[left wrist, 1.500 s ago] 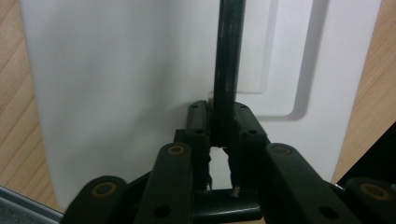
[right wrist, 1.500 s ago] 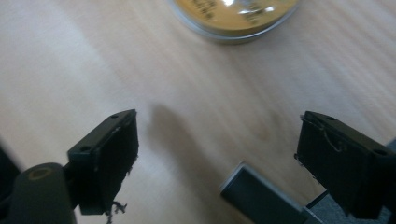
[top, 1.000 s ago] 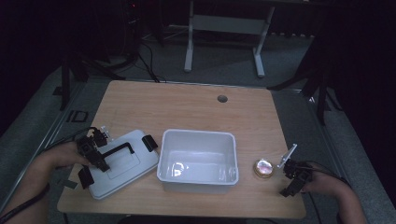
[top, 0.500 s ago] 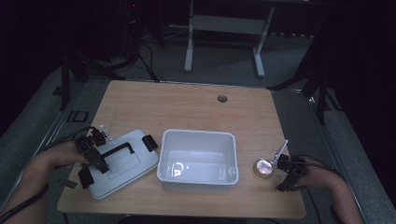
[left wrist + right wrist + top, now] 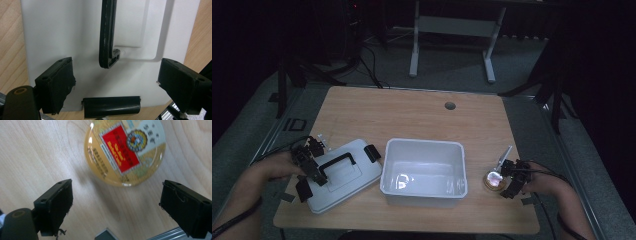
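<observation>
A white lid (image 5: 349,172) with a black handle (image 5: 334,162) lies flat at the table's left, beside an open white bin (image 5: 424,150). My left gripper (image 5: 309,167) hovers over the lid's left end. Its jaws have just been opening and now stand wide. In the left gripper view the handle's end (image 5: 107,37) lies ahead of the gripper (image 5: 112,85), with no pad touching it. A round gold tin (image 5: 493,180) with a red label (image 5: 120,147) sits right of the bin. My right gripper (image 5: 512,181) is open just beside it, and the tin (image 5: 140,167) lies beyond the gripper (image 5: 117,205).
Black latches (image 5: 372,152) sit at the lid's ends, one (image 5: 111,106) below my left jaws. The wooden table (image 5: 412,115) has a cable hole (image 5: 450,106) at the back. Its front edge runs close under both hands. A metal stand (image 5: 452,30) is on the floor beyond.
My right gripper has shifted left, closer to the round tin. The left hand has stayed over the lid.
</observation>
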The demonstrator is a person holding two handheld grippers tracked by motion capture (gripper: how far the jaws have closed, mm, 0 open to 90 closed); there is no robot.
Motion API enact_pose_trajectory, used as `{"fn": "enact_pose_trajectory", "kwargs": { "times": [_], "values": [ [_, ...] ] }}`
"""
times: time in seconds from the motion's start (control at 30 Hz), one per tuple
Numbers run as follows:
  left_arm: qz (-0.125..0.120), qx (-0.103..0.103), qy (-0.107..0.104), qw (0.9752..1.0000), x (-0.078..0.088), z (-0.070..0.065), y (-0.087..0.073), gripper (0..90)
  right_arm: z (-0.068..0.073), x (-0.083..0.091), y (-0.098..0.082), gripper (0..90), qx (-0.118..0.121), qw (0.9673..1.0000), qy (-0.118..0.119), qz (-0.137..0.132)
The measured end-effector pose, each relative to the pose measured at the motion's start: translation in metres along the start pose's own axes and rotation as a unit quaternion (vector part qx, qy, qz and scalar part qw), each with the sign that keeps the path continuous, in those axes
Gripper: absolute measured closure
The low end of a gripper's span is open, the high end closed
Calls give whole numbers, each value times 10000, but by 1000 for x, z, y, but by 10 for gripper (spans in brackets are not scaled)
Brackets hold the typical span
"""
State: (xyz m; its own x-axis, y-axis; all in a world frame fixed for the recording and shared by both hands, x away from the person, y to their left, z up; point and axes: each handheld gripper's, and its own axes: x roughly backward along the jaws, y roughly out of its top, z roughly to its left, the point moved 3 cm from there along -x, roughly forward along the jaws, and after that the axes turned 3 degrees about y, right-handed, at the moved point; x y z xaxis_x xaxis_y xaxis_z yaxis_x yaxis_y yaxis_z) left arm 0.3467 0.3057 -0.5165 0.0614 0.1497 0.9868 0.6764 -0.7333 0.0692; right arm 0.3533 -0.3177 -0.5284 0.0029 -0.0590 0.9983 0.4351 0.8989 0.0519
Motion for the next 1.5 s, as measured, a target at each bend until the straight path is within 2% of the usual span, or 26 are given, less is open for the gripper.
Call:
{"fn": "enact_pose_trajectory", "kwargs": {
  "times": [0.1,0.37,0.57,0.63,0.93,0.97,1.07,1.1,1.17,1.27,1.5],
  "values": [
    [2,10,-9,10000,-1,0,0,130,2,-4,6,108,193,9998,-25,14],
    [76,-20,2,10000,-4,1,1,130,-6,-11,14,118,243,9996,-67,124],
    [84,-8,-21,10000,-4,1,1,131,-10,-16,21,118,521,9983,-130,224],
    [85,-11,-16,10000,-3,1,1,131,-11,-17,24,128,683,9973,-146,212],
    [120,-48,-55,9999,-5,0,4,131,-11,-23,32,133,807,9962,-173,294],
    [119,-58,-63,9999,-6,0,4,131,-11,-25,34,146,895,9955,-148,278],
    [122,-62,-66,9999,-6,0,4,131,-10,-25,35,153,857,9959,-117,263],
    [130,-46,-64,9999,-5,0,3,131,-9,-24,36,194,984,9946,-157,274],
    [119,-48,-45,9999,-4,0,3,131,-7,-23,37,198,1108,9931,-172,346],
    [110,-39,-33,9999,-4,0,2,131,-4,-22,38,200,1176,9921,-148,423],
    [105,-32,-32,9999,-3,0,1,131,6,-10,40,201,1268,9911,-82,402]
  ]
}}
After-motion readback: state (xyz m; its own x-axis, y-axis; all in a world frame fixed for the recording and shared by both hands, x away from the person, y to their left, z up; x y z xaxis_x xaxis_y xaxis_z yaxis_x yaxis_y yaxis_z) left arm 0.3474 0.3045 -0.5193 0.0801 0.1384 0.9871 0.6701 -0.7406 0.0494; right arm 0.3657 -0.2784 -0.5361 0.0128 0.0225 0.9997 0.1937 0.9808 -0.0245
